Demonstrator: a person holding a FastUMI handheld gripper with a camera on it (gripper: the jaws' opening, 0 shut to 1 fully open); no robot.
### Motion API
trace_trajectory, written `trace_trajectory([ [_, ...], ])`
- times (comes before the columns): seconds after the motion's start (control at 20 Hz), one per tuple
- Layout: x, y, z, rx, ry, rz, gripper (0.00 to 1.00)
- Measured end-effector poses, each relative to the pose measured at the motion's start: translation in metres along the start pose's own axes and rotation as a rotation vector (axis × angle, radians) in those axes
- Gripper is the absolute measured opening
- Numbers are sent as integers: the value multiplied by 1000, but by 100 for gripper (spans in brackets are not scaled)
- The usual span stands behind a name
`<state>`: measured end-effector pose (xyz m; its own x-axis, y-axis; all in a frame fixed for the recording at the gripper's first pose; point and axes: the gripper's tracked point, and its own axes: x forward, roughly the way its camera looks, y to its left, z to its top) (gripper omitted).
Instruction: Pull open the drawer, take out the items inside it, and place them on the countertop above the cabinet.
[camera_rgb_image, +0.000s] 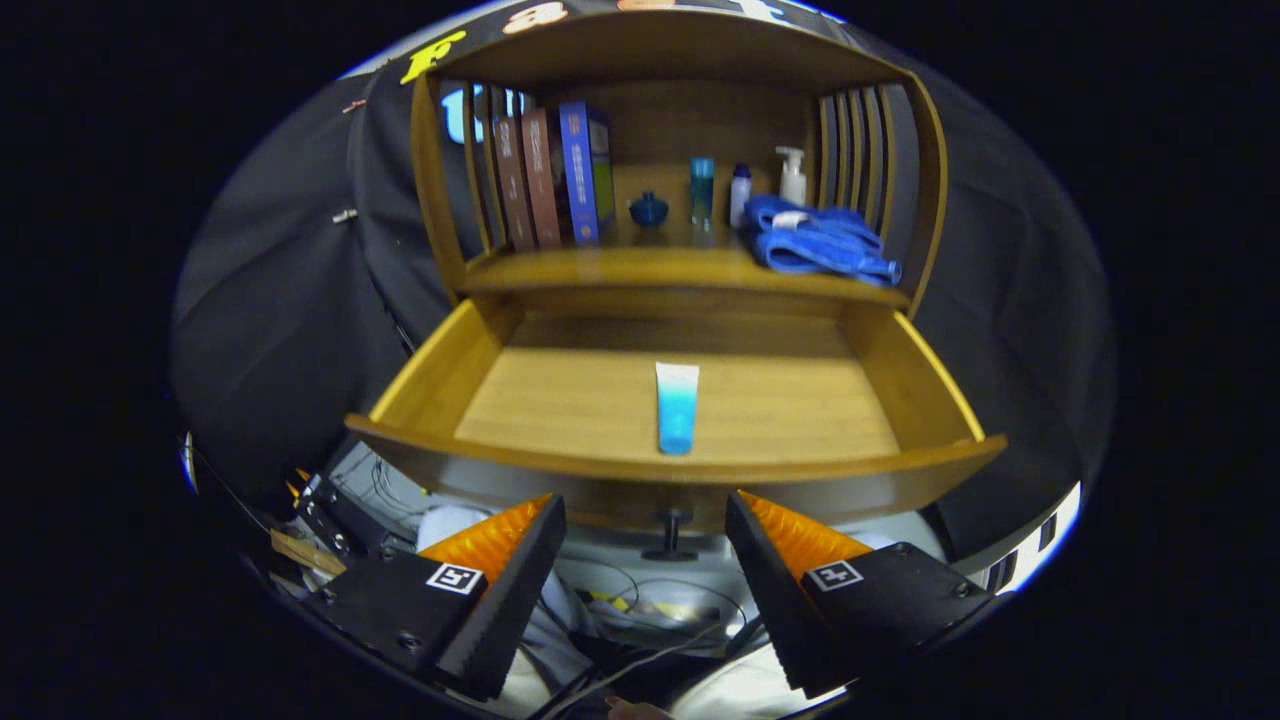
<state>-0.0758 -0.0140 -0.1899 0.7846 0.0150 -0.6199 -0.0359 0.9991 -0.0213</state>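
So the wooden cabinet (680, 60) is the big thing here, a hutch-style piece with slatted sides and an open shelf up top. Below that shelf the drawer (440, 370) is pulled all the way out toward the gripper, with its small dark knob (672, 530) sticking out of the front panel, right between the fingers and a bit ahead of them.

On the countertop (600, 268) above the drawer: a row of upright books (550, 175) at the left, a folded blue towel (815, 240) at the right (looks kinda bunched up), a white pump bottle (792, 177) behind it, then a small white bottle (739, 195), a teal bottle (702, 190) and a little round blue jar (648, 209).

Inside the drawer there's just one blue and white tube (677, 406), lying flat in the middle of the drawer floor, near the front wall.

The gripper (645, 540) sits below the drawer front, fingers spread wide apart, holding nothing. Cables (640, 640) trail underneath.
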Motion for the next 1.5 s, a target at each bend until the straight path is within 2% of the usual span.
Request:
trace_trajectory([
  [0.15, 19, -6, 43, 19, 5, 19, 100],
  [0.4, 79, -19, 59, 52, 159, 14, 100],
  [0.6, 135, -21, 42, 86, 327, 14, 100],
  [0.85, 177, -27, 2, 102, 511, 1, 100],
  [1.15, 199, -30, -14, 83, 609, -31, 100],
  [1.35, 197, -29, -23, 58, 662, -33, 98],
  [1.5, 200, -35, -26, 76, 710, -65, 98],
])
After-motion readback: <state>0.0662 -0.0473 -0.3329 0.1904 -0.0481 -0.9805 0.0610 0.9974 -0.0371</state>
